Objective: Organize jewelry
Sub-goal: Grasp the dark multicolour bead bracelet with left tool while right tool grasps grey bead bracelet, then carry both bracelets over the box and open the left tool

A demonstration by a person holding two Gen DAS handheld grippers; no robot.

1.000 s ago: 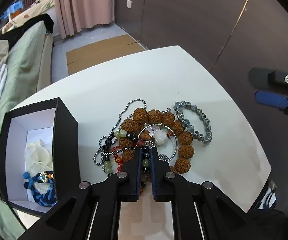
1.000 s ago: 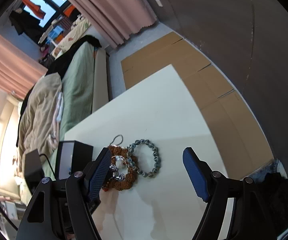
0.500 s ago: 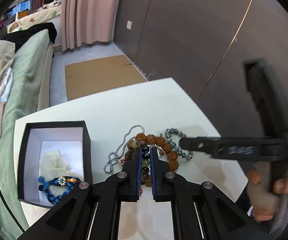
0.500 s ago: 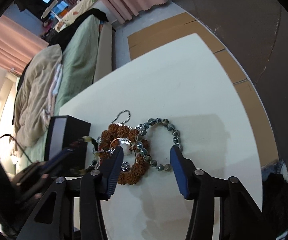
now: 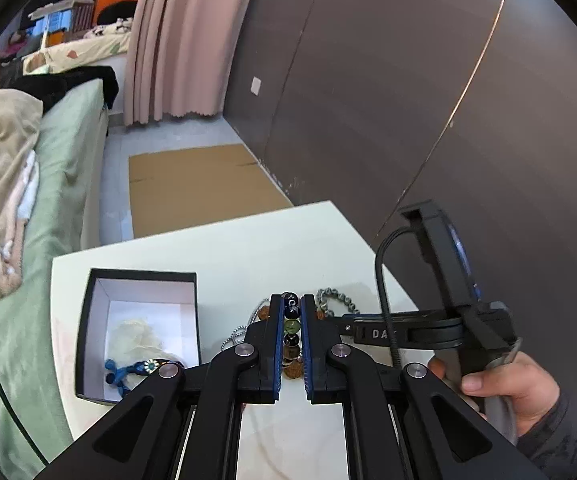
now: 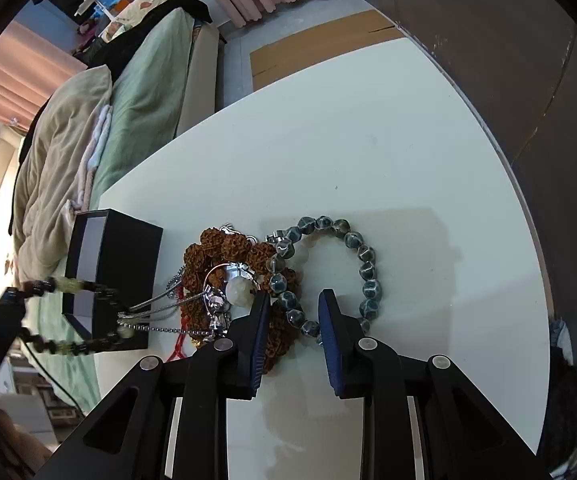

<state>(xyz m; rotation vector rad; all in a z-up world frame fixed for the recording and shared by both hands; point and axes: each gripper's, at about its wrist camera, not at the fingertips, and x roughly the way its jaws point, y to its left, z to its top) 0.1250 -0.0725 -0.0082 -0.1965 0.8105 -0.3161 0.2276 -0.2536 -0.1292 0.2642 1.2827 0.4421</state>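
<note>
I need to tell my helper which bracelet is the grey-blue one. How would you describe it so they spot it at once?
On the white table, right of the black box, lies a jewelry pile. The grey-blue bracelet is its rightmost loop: marbled, faceted beads, unlike the rough brown seed beads beside it.

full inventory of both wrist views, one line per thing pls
table: 1, white, under everything
box: 1, black, white inside, open, table's left
blue cord piece: 1, inside box
grey bead bracelet: 1, blue-grey, on table, right of pile
brown seed bracelet: 1, in pile
silver chain: 1, strung from pile toward lifted bracelet
dark-and-green bead bracelet: 1, lifted
left gripper: shut on it
right gripper: closing astride grey beads
hand: 1, holding right gripper
</note>
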